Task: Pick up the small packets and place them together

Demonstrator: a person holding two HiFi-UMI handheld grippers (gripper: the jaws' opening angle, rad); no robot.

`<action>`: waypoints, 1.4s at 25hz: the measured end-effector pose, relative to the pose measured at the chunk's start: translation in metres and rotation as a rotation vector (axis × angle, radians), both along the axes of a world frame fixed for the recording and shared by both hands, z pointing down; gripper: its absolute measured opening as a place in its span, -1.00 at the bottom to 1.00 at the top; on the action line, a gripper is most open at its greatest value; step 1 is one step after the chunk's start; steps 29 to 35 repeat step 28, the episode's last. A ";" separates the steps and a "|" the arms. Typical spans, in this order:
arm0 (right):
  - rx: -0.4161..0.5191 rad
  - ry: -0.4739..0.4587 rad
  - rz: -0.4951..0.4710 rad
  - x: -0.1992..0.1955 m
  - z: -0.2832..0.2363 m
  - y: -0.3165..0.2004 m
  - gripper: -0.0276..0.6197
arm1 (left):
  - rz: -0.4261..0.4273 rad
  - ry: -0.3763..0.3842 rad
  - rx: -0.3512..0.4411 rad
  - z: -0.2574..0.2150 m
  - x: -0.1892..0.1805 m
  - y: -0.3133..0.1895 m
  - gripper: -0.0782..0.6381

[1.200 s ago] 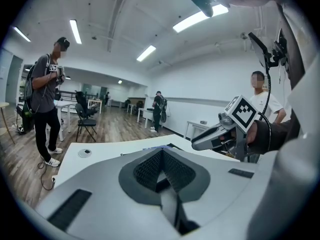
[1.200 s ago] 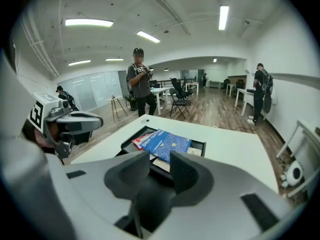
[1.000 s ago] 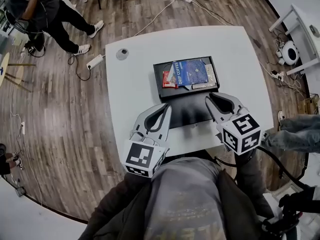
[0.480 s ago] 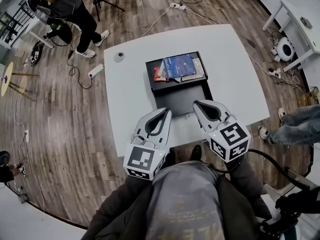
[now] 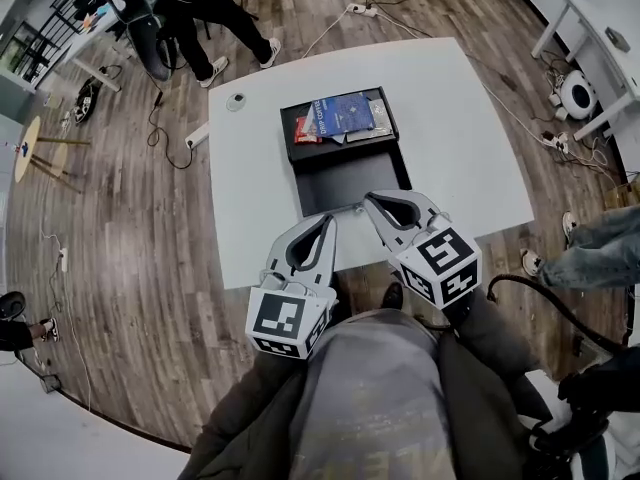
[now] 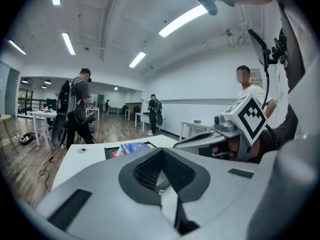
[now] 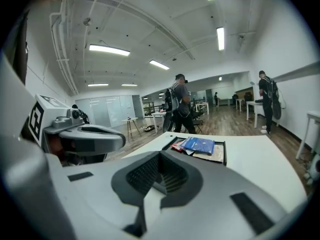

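Several small packets lie in an open black box [image 5: 289,138] at the middle of the white table [image 5: 450,118]: a blue packet [image 5: 343,113] on top, a red one [image 5: 307,128] at its left, beige ones [image 5: 378,118] at its right. A black flat lid [image 5: 345,183] lies just in front of the box. My left gripper [image 5: 326,222] and right gripper [image 5: 366,204] hover side by side over the near table edge, both shut and empty. The right gripper view shows the blue packet [image 7: 199,145] beyond the right gripper [image 7: 162,153]. In the left gripper view it [image 6: 131,148] lies past the left gripper [image 6: 162,150].
A small round grey object [image 5: 236,101] sits on the table's far left corner. A power strip [image 5: 196,133] and cables lie on the wooden floor at the left. People stand at the far left [image 5: 190,8]. Another white table [image 5: 600,38] stands at the right, and a person's leg [image 5: 590,258] is near it.
Both grippers have drawn back from the box toward the near table edge. The right gripper has swung left, closer to the left one. The people at the back have walked on.
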State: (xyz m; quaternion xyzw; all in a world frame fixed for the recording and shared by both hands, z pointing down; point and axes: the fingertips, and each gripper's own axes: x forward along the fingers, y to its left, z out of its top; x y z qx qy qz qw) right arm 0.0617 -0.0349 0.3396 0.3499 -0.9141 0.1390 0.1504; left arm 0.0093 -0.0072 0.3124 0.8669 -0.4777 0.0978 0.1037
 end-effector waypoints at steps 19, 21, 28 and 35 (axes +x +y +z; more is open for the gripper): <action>0.005 0.010 -0.037 -0.016 -0.003 -0.007 -0.90 | -0.031 0.000 0.030 -0.007 -0.017 -0.004 -0.78; 0.003 0.008 -0.036 -0.015 -0.003 -0.008 -0.90 | -0.031 0.000 0.027 -0.007 -0.016 -0.004 -0.78; -0.008 0.007 -0.024 -0.011 0.003 -0.015 -0.90 | -0.022 0.001 0.015 -0.001 -0.012 -0.010 -0.78; -0.008 0.007 -0.024 -0.011 0.003 -0.015 -0.90 | -0.022 0.001 0.015 -0.001 -0.012 -0.010 -0.78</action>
